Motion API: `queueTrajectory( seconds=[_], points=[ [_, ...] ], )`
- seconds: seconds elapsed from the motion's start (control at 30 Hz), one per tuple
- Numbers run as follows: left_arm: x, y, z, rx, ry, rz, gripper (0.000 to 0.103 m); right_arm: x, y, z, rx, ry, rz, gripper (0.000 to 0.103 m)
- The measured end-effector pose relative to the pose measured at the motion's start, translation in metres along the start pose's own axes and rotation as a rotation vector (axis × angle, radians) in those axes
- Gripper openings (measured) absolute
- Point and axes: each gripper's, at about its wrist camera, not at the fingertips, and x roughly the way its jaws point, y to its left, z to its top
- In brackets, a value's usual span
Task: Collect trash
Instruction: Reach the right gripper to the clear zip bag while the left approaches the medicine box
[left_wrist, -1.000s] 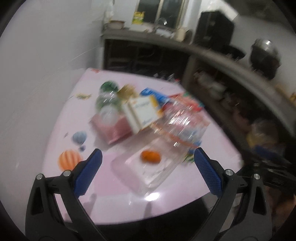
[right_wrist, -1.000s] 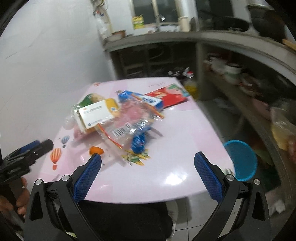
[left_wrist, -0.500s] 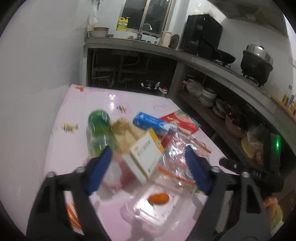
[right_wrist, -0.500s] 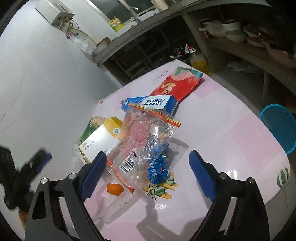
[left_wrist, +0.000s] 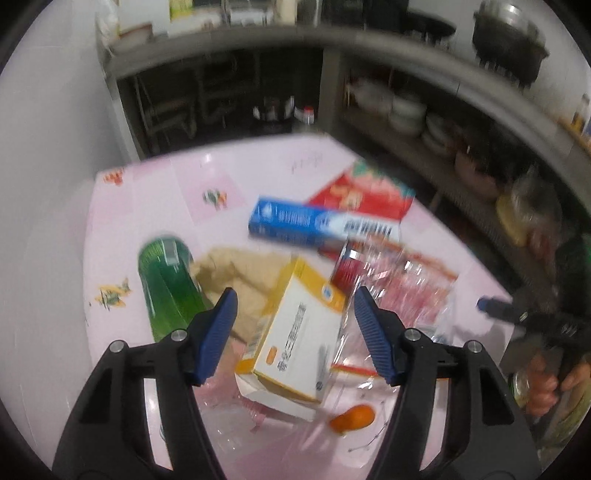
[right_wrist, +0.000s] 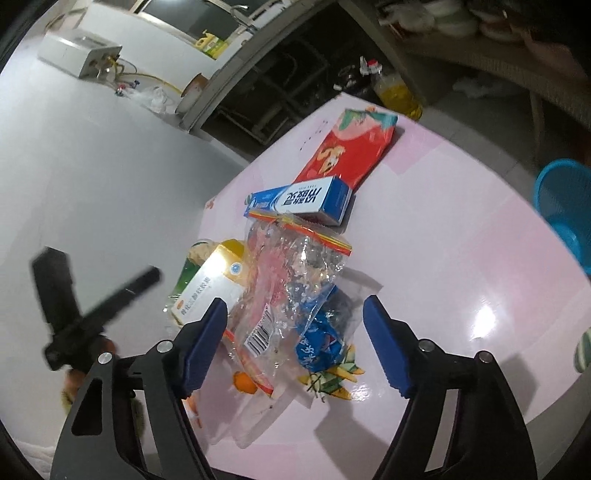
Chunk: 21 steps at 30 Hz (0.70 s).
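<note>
A heap of trash lies on the pink table. In it are a yellow-and-white carton, a green bottle, a blue toothpaste box, a red packet, a clear zip bag and a blue wrapper. My left gripper hovers over the carton. Its jaws are closing, with the carton between them and gaps on both sides. My right gripper is over the zip bag, its jaws closing around the bag without touching it.
A small orange piece lies in clear plastic at the table's near edge. A blue basket stands on the floor to the right. Kitchen counters with pots and bowls run behind. A white wall borders the table's left side.
Both grippers have come closer to the heap and their jaws have narrowed. The left one has moved over the carton and the right one has sunk towards the zip bag.
</note>
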Motion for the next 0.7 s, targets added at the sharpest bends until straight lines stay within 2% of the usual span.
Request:
queueTrajectory(
  seconds=[0.23, 0.33, 0.7],
  points=[
    [0.028, 0.009, 0.005, -0.005, 0.139, -0.057, 0.062, 0.014, -0.01, 0.003, 0.06, 0.05, 0.077, 0.07],
    [0.044, 0.009, 0.007, -0.002, 0.206, -0.049, 0.062, 0.021, -0.012, 0.003, 0.07, 0.069, 0.086, 0.067],
    [0.065, 0.003, 0.011, 0.048, 0.346, -0.045, 0.061, 0.038, -0.021, 0.007, 0.122, 0.114, 0.131, 0.059]
  ],
)
